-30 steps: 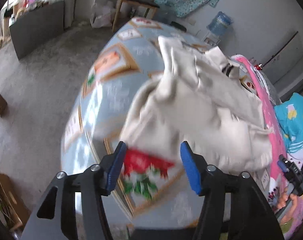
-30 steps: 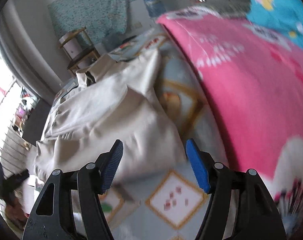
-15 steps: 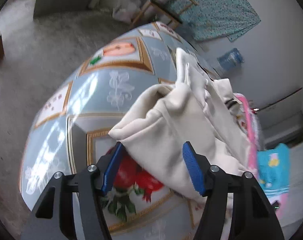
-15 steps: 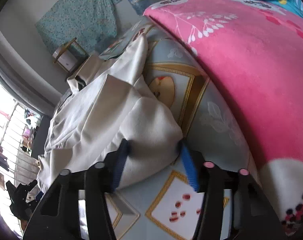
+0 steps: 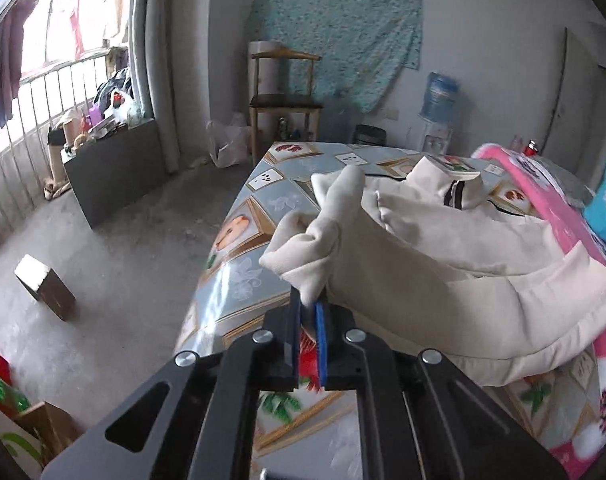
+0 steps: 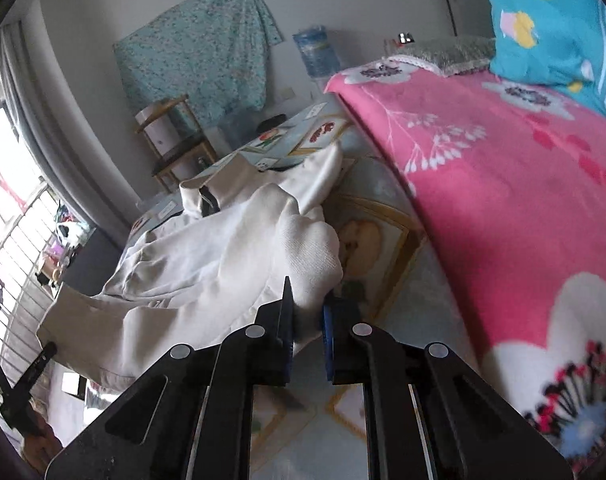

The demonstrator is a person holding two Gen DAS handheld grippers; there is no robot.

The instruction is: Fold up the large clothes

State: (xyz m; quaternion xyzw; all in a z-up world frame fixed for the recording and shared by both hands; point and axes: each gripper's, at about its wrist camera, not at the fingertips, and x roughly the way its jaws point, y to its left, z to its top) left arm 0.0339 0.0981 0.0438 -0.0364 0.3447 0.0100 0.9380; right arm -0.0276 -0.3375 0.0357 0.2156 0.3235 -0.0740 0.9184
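Cream fabric jacket [image 5: 443, 264] spread on blue patterned tablecloth [image 5: 259, 280], one bunched edge pinched by just-closed left gripper [image 5: 309, 320], another clamped by just-closed right gripper [image 6: 307, 320]

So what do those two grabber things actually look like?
Both look alike: the left gripper and right gripper are black angular frames with cut-out slots and round silver bolts. Each has two flat fingers with ribbed blue pads. No cables show.
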